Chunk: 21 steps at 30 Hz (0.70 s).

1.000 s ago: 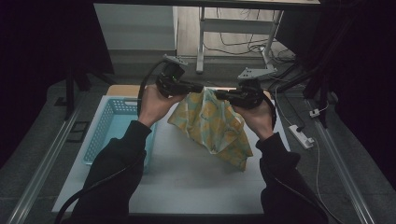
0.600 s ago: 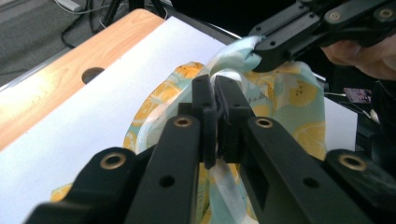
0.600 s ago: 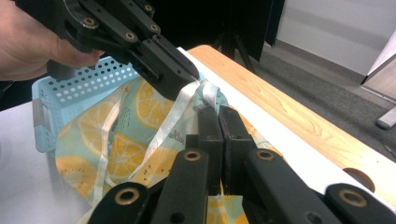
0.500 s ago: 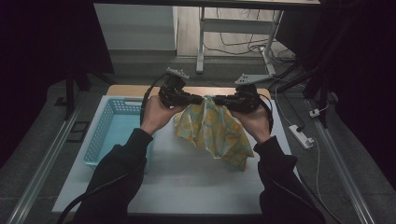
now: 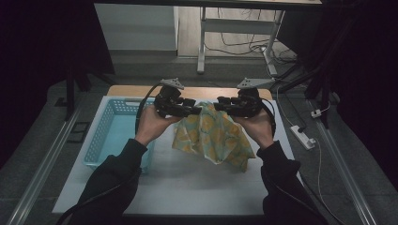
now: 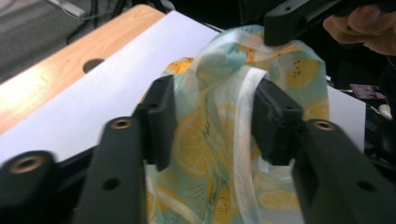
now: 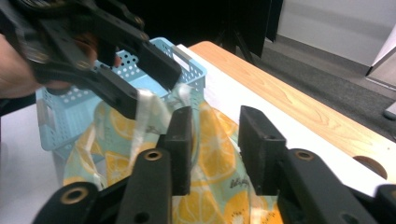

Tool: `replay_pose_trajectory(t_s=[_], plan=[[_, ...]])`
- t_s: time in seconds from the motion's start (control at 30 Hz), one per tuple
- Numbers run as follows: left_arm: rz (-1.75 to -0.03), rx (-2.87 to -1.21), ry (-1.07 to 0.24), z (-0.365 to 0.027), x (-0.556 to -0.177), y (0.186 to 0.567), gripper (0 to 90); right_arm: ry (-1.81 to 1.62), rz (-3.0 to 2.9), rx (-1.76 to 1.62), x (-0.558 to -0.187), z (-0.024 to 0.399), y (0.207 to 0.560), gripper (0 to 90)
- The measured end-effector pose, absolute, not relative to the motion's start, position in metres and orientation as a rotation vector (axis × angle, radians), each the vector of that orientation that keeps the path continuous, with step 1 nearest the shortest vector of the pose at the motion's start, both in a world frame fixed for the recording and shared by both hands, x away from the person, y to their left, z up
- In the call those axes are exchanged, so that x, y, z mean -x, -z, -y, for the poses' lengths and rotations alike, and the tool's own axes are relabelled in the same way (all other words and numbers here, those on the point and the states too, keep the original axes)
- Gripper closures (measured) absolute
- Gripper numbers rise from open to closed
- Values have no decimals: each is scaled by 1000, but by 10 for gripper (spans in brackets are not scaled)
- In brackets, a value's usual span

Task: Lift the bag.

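Observation:
A cloth (image 5: 211, 136) printed with yellow lemon slices on pale green hangs above the white table top (image 5: 187, 187), bunched at its top between my two grippers. My left gripper (image 5: 195, 110) points right, my right gripper (image 5: 220, 105) points left, tips close together. In the left gripper view the left gripper (image 6: 217, 121) has just been opening, and the cloth (image 6: 205, 158) with its white hem lies loosely between the parted jaws. In the right gripper view the right gripper (image 7: 219, 144) has also just been opening, with the cloth (image 7: 116, 163) sagging in its gap.
A light blue perforated basket (image 5: 110, 136) stands on the table to the left of the cloth. A bare wooden strip (image 5: 136, 90) runs along the table's far edge. On the floor to the right lies a white power strip (image 5: 302, 136).
Both hands have sunk a little toward the table with the cloth. Both pairs of jaws have parted, and the cloth's top now sits slack between them.

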<state>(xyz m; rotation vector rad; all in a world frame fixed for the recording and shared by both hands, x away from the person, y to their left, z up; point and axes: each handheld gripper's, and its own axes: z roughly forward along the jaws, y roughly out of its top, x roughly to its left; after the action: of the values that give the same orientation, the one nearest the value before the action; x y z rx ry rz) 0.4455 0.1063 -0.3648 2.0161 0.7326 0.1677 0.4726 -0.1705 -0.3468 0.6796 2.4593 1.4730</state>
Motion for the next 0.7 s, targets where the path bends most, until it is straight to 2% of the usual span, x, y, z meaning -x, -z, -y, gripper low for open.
replay_pose_trajectory(t_s=[0.07, 0.27, 0.5, 0.7], plan=[[-724, -2002, -187, -110, -440, 365, 402, -1461, -2456, -686, -471, 172, 348, 616], [-725, -1992, -223, -122, -425, 373, 289, -1461, -2437, -697, -465, 176, 349, 525], [-769, -1996, -219, -133, -411, 384, 178, -1491, -2433, -720, -458, 183, 354, 449], [-776, -1996, -207, -140, -399, 393, 129, -1513, -2465, -731, -450, 187, 360, 392]])
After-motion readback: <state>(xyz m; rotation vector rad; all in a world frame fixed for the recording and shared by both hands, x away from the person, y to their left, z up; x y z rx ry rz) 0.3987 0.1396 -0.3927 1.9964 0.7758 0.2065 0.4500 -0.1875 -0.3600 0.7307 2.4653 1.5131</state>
